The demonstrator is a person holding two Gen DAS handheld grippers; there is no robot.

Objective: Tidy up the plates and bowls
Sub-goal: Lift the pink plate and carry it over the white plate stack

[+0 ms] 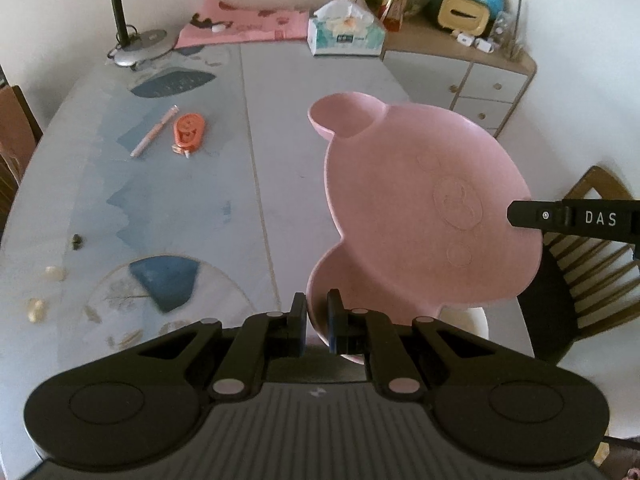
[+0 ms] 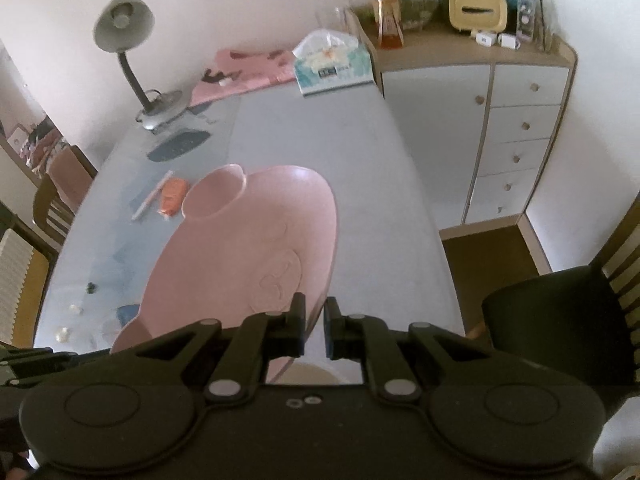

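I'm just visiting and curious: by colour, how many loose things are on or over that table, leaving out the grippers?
Pink: 3, the bear-shaped plate, the pen, the mat
Orange: 1, the tape dispenser
Grey: 1, the desk lamp
White and teal: 1, the tissue box
Cream: 1, the dish under the plate, mostly hidden
Total: 7

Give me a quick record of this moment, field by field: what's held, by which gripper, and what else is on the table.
held item: pink bear-shaped plate, lifted above the table
left gripper: shut on the plate's near ear
right gripper: shut on the plate's rim
under plate: white bowl, partly hidden
table items: pen, orange correction tape, tissue box, desk lamp
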